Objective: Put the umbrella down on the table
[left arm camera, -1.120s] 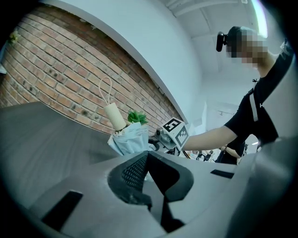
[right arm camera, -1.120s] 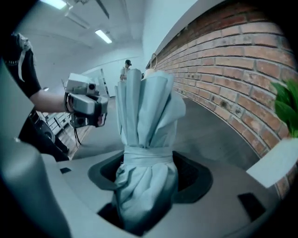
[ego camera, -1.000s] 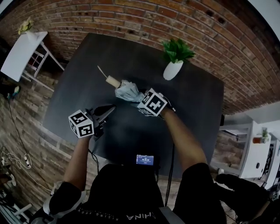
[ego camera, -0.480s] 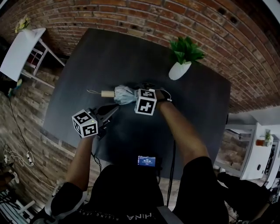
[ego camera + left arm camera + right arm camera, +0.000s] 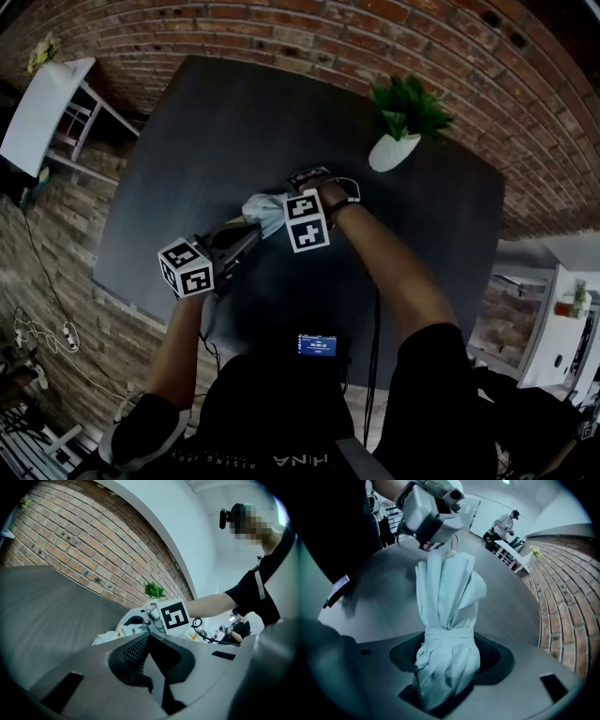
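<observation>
A folded pale-blue umbrella point(image 5: 263, 208) hangs over the middle of the dark table point(image 5: 206, 122), and my right gripper point(image 5: 285, 211) is shut on its bundled fabric. In the right gripper view the umbrella point(image 5: 447, 602) runs straight out from between the jaws of the right gripper point(image 5: 447, 670), with a strap around it. Its far end points at my left gripper point(image 5: 433, 513). My left gripper point(image 5: 249, 234) sits just left of the umbrella, jaws together and holding nothing. The left gripper view shows the umbrella point(image 5: 117, 633) just beyond the left gripper point(image 5: 149, 637).
A potted plant in a white vase point(image 5: 397, 136) stands at the table's far right. A small device with a lit screen point(image 5: 317, 344) lies at the near edge. A white side table point(image 5: 42, 108) stands off to the left, by the brick wall point(image 5: 309, 28).
My right gripper has swung the umbrella round, so its handle end went from pointing far-left to pointing at my left gripper. The left gripper edged slightly toward it.
</observation>
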{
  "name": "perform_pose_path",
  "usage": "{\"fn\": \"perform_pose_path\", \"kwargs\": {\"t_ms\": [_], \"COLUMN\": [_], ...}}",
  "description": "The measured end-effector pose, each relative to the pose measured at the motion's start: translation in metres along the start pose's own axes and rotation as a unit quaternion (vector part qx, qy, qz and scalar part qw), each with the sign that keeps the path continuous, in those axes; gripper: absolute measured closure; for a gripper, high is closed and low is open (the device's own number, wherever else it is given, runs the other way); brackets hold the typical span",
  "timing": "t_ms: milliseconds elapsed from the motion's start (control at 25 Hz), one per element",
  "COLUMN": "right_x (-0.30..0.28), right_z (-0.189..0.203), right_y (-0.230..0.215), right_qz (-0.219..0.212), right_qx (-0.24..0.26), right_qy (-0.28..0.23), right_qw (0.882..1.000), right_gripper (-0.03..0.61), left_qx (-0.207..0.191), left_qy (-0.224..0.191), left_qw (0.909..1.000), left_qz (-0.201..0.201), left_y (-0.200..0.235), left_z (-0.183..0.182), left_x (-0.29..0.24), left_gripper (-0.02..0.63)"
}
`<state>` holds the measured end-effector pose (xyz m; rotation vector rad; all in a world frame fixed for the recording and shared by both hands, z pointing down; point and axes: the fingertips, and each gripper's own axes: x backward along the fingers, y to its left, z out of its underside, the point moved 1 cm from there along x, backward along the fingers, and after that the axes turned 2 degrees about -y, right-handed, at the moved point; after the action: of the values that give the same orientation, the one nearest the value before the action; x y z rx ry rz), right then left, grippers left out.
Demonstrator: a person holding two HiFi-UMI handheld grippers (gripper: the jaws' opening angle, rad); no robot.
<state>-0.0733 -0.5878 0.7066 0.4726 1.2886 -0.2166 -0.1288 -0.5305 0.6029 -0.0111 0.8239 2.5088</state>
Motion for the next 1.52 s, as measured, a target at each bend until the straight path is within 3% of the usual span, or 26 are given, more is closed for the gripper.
{"fn": "perform_pose_path", "kwargs": {"t_ms": [280,560,760,1240,1400,1520], "right_x": [-0.011,-0.017,-0.016,0.019,0.044,0.068], "right_z": [-0.001,-0.002,-0.001,-0.003,-0.006,-0.009], "right_y": [0.005,0.006,0.004,-0.001,-0.004,-0.009], "right_qz": [-0.015,-0.027,-0.009,0.044,0.075,0.110], "right_qx": [0.066,0.068,0.064,0.002,-0.049,-0.102], "right_qy": [0.010,0.013,0.018,-0.011,-0.042,-0.078], "right_qw": [0.998,0.997,0.998,0.999,0.995,0.986], "right_gripper": [0.281,0.279,0.278,0.262,0.262,0.262], "left_qx": [0.011,0.016,0.016,0.001,-0.001,-0.005], "left_qy": [0.004,0.008,0.009,-0.002,-0.006,-0.008], "left_qw": [0.9999,0.9998,0.9998,1.0000,1.0000,1.0000], "left_qz": [-0.001,-0.002,0.001,0.001,0.000,0.001], "left_y": [0.009,0.012,0.008,-0.010,-0.019,-0.027], "left_z": [0.005,0.008,0.009,0.003,0.003,0.002], "left_x": [-0.008,-0.011,-0.012,0.001,0.007,0.010], "left_gripper": [0.612,0.612,0.612,0.611,0.612,0.612]}}
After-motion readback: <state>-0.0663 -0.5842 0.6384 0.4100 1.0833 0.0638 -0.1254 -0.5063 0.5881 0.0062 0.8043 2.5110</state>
